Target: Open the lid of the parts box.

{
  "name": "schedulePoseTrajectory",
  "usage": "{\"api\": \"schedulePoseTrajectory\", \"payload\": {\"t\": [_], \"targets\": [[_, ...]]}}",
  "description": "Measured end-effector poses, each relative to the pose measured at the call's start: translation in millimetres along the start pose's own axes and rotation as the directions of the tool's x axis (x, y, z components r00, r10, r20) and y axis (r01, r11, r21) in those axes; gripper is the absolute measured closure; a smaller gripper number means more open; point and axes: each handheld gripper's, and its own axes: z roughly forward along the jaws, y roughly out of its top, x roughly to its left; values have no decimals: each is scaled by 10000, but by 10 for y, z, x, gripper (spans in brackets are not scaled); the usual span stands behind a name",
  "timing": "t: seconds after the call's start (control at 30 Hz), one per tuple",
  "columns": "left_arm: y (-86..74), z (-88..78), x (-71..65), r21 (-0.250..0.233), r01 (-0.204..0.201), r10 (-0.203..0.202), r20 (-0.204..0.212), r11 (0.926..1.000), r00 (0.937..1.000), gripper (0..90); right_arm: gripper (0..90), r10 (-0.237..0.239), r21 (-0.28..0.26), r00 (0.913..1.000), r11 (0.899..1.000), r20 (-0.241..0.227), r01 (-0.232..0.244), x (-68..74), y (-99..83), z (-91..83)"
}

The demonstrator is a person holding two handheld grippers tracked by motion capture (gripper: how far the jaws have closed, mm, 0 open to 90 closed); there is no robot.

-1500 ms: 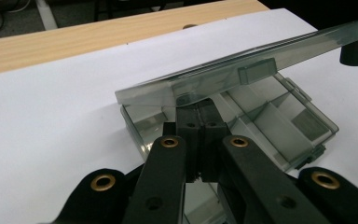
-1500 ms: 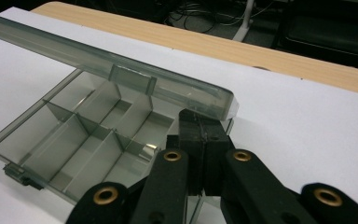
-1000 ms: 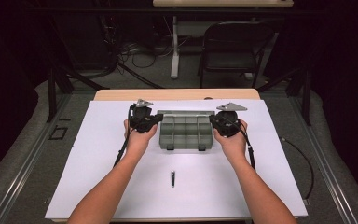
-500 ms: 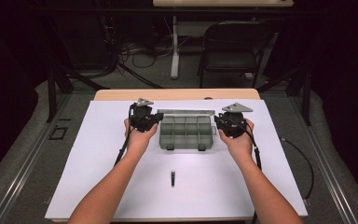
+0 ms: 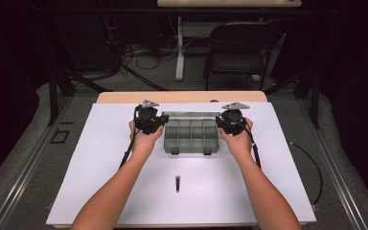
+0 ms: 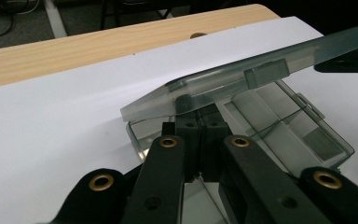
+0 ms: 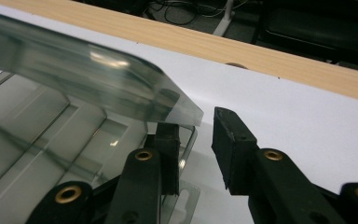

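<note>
A clear grey compartment box (image 5: 191,136) lies at the middle back of the white sheet. Its lid (image 6: 242,79) is tilted up on a slant above the tray (image 6: 303,140). My left gripper (image 5: 159,120) is at the box's left end. In the left gripper view its jaws (image 6: 199,119) are shut under the lid, apparently pinching the box's end wall. My right gripper (image 5: 222,122) is at the right end. Its jaws (image 7: 196,123) have just been opening. One pad (image 7: 168,140) is under the lid's corner (image 7: 168,105) and the other (image 7: 230,144) is outside, neither pressing.
A small black pen-like item (image 5: 177,183) lies on the sheet (image 5: 100,167) in front of the box. A wooden table edge (image 5: 182,97) runs behind the sheet. A dark chair (image 5: 242,52) and cables are beyond it.
The right hand drifted slightly to the right, then came back to the box's right end. The left hand has kept still.
</note>
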Motion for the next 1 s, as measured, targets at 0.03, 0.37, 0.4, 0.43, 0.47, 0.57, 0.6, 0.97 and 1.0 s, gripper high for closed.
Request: {"api": "schedulePoseTrajectory", "payload": {"t": [0.03, 0.37, 0.4, 0.43, 0.47, 0.57, 0.6, 0.97, 1.0], "targets": [[12, 3, -1, -7, 7, -7, -6, 10000, 10000, 891, 717, 257, -39, 9996, 9997, 77, -257, -6, -31, 71], [50, -11, -12, -71, -64, 63, -76, 10000, 10000, 891, 772, 235, -188, 9994, 9996, 240, -231, -9, -96, 255], [50, -11, -12, -71, -64, 63, -76, 10000, 10000, 891, 772, 235, -188, 9994, 9996, 240, -231, -9, -96, 255], [50, -12, -9, -65, -70, 70, -92, 10000, 9999, 890, 790, 288, -226, 9994, 9993, 189, -283, -9, -106, 270], [48, -11, -5, -37, -85, 85, -106, 10000, 9999, 889, 803, 309, -247, 9994, 9992, 159, -305, -5, -114, 280], [44, -10, 0, 43, -94, 94, -103, 9999, 9999, 881, 829, 287, -296, 9994, 9992, 200, -281, 8, -125, 286], [44, -10, 0, 43, -94, 94, -103, 9999, 9999, 876, 829, 287, -296, 9994, 9992, 200, -281, 8, -125, 286], [-33, -16, 14, 300, -155, 155, 13, 9994, 9999, 730, 856, 353, -296, 9990, 9990, 285, -345, 9, -122, 273], [-46, -9, 19, 335, -149, 149, 1, 9993, 9999, 724, 856, 354, -297, 9990, 9990, 283, -345, 8, -122, 273]]}}
